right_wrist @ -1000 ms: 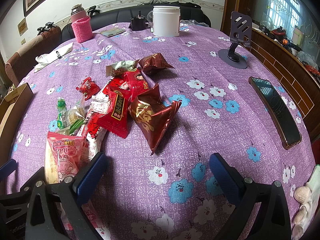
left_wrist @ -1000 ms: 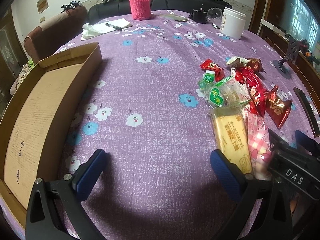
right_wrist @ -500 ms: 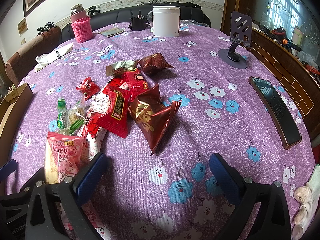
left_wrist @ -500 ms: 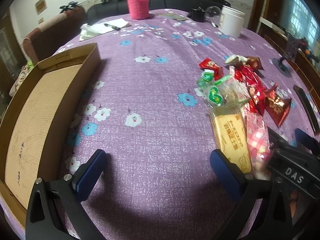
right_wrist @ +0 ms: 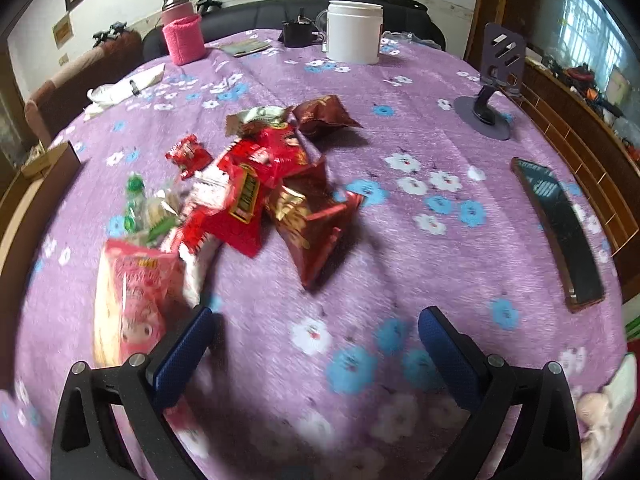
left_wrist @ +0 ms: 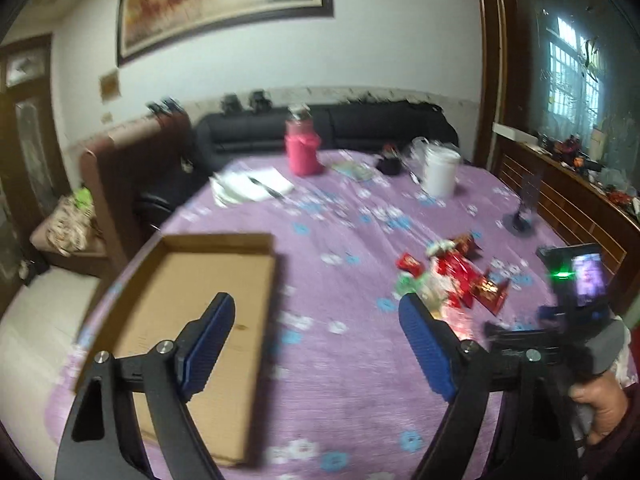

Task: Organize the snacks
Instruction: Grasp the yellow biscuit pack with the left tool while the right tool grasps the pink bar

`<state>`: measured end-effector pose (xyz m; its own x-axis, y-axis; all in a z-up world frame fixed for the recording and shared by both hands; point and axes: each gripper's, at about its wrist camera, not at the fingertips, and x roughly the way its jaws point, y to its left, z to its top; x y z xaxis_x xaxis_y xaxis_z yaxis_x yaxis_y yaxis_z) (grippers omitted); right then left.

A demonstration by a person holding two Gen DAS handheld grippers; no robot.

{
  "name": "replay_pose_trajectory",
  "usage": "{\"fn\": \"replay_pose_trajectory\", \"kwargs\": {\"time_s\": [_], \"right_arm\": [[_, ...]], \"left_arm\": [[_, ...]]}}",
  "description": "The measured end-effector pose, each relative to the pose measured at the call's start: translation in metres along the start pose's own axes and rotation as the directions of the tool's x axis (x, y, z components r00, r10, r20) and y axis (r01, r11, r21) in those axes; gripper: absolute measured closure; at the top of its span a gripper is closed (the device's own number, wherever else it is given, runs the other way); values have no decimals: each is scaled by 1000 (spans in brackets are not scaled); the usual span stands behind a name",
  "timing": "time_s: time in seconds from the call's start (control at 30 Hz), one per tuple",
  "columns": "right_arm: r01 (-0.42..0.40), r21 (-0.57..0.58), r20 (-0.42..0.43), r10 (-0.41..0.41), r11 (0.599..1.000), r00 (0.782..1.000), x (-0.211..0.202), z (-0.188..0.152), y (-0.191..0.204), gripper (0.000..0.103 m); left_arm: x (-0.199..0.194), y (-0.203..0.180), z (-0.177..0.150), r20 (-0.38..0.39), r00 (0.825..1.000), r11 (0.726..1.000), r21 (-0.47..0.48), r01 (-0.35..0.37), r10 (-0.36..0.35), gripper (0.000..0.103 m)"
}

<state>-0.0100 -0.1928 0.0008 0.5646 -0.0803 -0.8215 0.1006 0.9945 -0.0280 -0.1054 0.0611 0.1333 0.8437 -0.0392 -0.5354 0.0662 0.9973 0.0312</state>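
Note:
A heap of snack packets [right_wrist: 256, 184] lies mid-table on the purple flowered cloth: red wrappers, a dark red bag [right_wrist: 308, 216], a green-and-clear pack and a pink packet [right_wrist: 136, 292] nearest. My right gripper [right_wrist: 316, 352] stands open just short of the heap, its left finger beside the pink packet, with nothing between the fingers. My left gripper [left_wrist: 320, 340] hangs high above the table with its jaws closing on nothing. Below it on the left lies the shallow cardboard box [left_wrist: 192, 300], with nothing in it. The snack packets [left_wrist: 452, 280] are to its right.
At the table's far side stand a white jar [right_wrist: 352, 32], a pink-sleeved flask [right_wrist: 182, 36] and paper with a pen [left_wrist: 256, 188]. A phone stand [right_wrist: 492, 92] and a dark phone [right_wrist: 556, 232] sit on the right. A person's hand [left_wrist: 604, 408] holds the right gripper.
The left gripper has risen and tilted up, so the wall, the whole box and the snacks now show from farther off; its jaws are narrower. The right gripper has barely shifted.

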Motion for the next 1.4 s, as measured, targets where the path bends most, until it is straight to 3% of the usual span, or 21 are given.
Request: {"fn": "replay_pose_trajectory", "kwargs": {"time_s": [0.13, 0.27, 0.4, 0.47, 0.53, 0.6, 0.67, 0.73, 0.83, 0.97, 1.07, 1.17, 1.23, 1.4], "right_arm": [[-10, 3, 134, 9, 1000, 991, -49, -4, -14, 1], [-92, -13, 207, 93, 996, 974, -92, -7, -20, 1], [-198, 14, 285, 186, 980, 941, -122, -14, -25, 1], [-281, 39, 313, 255, 959, 915, -132, -17, -28, 1], [-341, 51, 265, 316, 939, 911, -124, -17, -26, 1], [-356, 36, 193, 343, 934, 919, -111, -17, -16, 8], [-348, 16, 131, 343, 937, 930, -95, -19, -3, 27], [-354, 27, 72, 351, 935, 934, -77, -20, 8, 40], [-364, 35, 37, 362, 931, 931, -61, -22, 16, 42], [-329, 18, 18, 328, 944, 944, -48, -18, 33, 43], [-290, 26, -11, 290, 957, 957, -32, -14, 39, 49], [-295, 41, -43, 297, 955, 954, -16, -13, 39, 71], [-296, 45, -41, 297, 954, 954, -13, -13, 36, 78], [-251, 33, -40, 252, 967, 967, -20, -22, 19, 78]], "left_arm": [[-21, 18, -1, 39, 999, 998, -60, 1, 1, 19], [-36, 22, -4, 82, 996, 996, -85, -35, 43, 19], [-66, 20, 1, 196, 974, 992, -86, -97, 112, 19], [-80, 21, 4, 250, 959, 990, -89, -110, 129, 2], [-85, 21, 6, 263, 957, 991, -76, -108, 125, 0], [-83, 20, 7, 240, 965, 994, -58, -96, 108, 0], [-74, 19, 5, 205, 976, 996, -45, -71, 79, 0], [-61, 20, 4, 148, 987, 998, -43, -54, 60, 0], [-47, 26, 0, 89, 996, 998, -63, -7, 13, 3], [-24, 34, -7, -1, 999, 994, -101, 47, -47, 22], [-3, 41, -11, -82, 986, 978, -163, 131, -146, 24], [19, 34, -15, -142, 970, 969, -181, 170, -197, 25], [35, 20, -18, -183, 960, 970, -163, 183, -212, 25], [69, -18, -24, -271, 927, 964, -137, 230, -260, 25]]}}
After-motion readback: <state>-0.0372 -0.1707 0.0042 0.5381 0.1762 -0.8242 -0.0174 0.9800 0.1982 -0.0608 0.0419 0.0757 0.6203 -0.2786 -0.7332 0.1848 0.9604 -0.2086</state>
